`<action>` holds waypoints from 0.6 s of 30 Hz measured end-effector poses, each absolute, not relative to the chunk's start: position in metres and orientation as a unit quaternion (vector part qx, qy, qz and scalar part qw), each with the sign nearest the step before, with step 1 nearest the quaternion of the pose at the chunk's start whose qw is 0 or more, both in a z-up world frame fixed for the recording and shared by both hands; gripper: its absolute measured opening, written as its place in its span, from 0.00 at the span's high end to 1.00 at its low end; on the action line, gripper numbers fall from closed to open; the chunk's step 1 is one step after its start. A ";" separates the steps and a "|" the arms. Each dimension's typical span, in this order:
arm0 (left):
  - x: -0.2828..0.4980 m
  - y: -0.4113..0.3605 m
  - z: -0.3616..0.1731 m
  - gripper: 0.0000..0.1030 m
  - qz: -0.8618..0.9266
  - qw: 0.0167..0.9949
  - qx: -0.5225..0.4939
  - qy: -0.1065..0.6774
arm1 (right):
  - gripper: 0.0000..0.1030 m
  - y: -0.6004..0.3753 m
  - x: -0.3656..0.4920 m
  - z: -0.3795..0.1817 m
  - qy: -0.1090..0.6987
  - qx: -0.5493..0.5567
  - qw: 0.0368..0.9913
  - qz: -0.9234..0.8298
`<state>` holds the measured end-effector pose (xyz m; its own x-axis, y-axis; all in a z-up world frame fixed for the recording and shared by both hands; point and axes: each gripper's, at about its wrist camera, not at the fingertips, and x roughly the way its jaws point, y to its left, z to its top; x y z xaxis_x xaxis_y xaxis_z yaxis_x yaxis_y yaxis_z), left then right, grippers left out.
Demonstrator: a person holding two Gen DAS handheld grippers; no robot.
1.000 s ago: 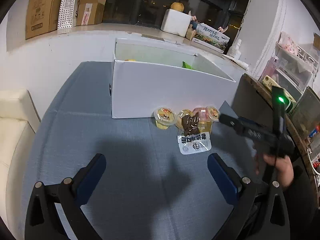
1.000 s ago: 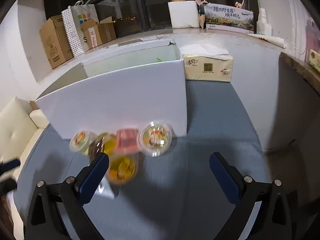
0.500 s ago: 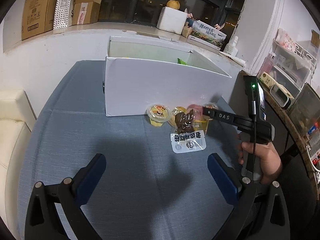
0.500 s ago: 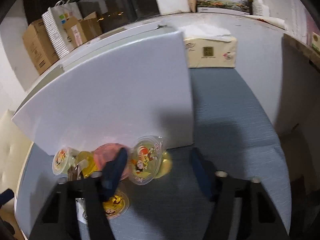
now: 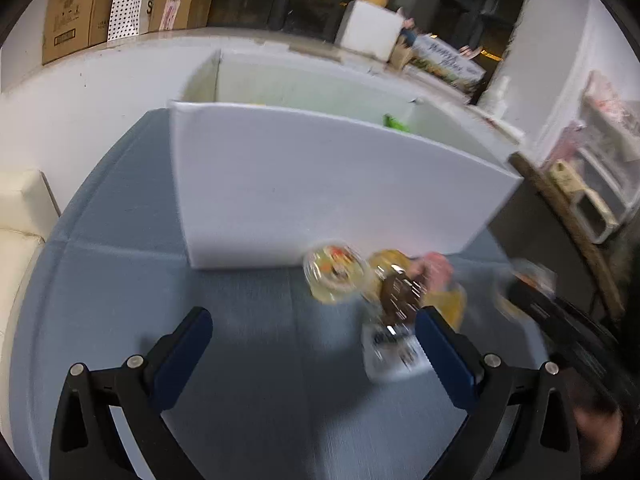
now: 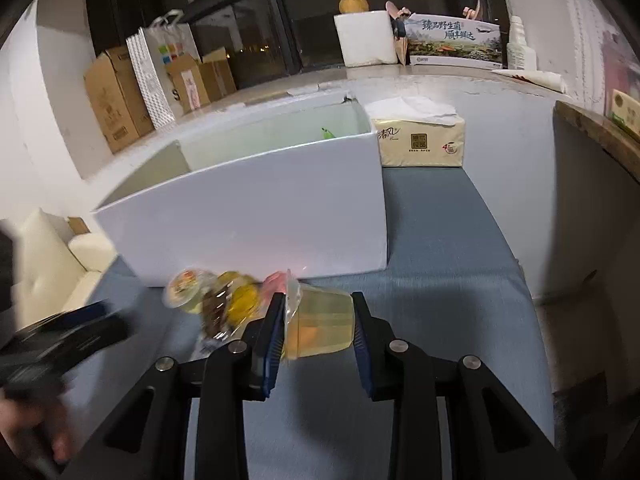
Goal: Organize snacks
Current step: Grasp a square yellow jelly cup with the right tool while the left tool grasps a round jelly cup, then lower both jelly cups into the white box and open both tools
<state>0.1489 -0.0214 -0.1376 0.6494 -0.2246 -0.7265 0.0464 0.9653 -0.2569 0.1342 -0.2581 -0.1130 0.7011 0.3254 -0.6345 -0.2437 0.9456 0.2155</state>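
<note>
Jelly cup (image 6: 320, 326) lies sideways between the right tool's (image 6: 318, 330) closing jaws, pads pressing it.

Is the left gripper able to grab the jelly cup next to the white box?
Probably yes. The left gripper is open, and only bare tablecloth lies between it and the jelly cup by the white box. The view is blurry, though.
</note>
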 end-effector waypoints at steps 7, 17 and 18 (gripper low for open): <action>0.177 -0.032 -0.153 0.09 -0.052 0.900 -0.091 0.422 | 0.67 -0.265 0.112 -0.108 0.339 0.074 0.925 0.157; 0.170 -0.028 -0.150 0.53 -0.093 0.905 -0.089 0.405 | 0.67 -0.263 0.109 -0.106 0.336 0.067 0.925 0.163; 0.164 -0.026 -0.146 0.53 -0.097 0.908 -0.087 0.399 | 0.67 -0.263 0.108 -0.106 0.335 0.068 0.926 0.163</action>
<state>0.1642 -0.0255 -0.1458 0.6634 -0.2452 -0.7069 0.1071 0.9662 -0.2346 0.1083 -0.2634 -0.1055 0.7227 0.3473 -0.5975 -0.2567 0.9376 0.2344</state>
